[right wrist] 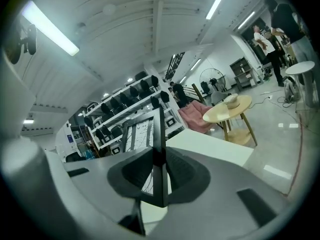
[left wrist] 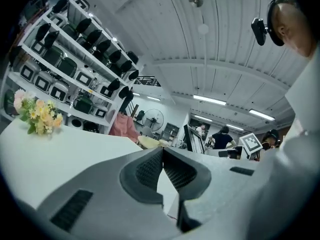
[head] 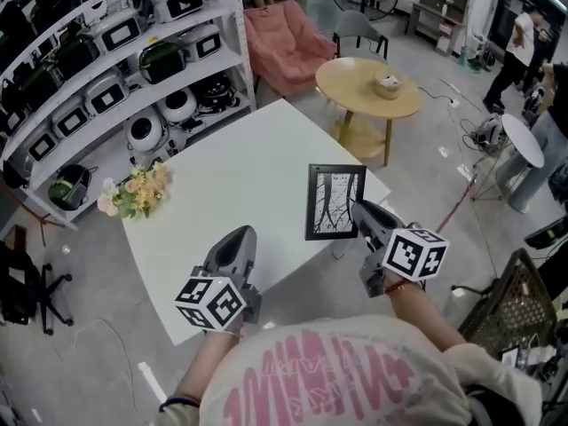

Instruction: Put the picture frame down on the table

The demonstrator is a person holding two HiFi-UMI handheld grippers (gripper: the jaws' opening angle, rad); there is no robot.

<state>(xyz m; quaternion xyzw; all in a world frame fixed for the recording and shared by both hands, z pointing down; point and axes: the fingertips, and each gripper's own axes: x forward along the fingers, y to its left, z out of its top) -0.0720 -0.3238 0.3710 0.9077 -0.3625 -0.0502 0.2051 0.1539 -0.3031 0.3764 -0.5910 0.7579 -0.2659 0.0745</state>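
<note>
Workshop room, grey floor. A white table (head: 240,162) fills the centre of the head view, set cornerwise. Taking the table's middle as the dial:

- 10 o'clock: shelving (head: 106,56) loaded with small kitchen appliances.
- 12 o'clock: pink armchair (head: 282,43).
- 1 o'clock: round wooden table (head: 359,91) with a small bowl-like item on it.
- 9 o'clock: bunch of flowers (head: 138,191) lying at the table's left corner.
- 3 to 4 o'clock: picture frame (head: 335,201), black border, pale print with dark branching lines, over the table's right edge. Its face shows to the head camera. Contact between frame and tabletop cannot be judged.

Right gripper (head: 360,211): jaws pressed onto the frame's right-hand edge, lower half. In the right gripper view the frame runs edge-on between the two pads, pinched on both sides.

Left gripper (head: 238,236): at 6 o'clock, over the table's near edge, well apart from the frame. Pads meet at the tips with nothing between them.

People stand far off at 2 o'clock.
</note>
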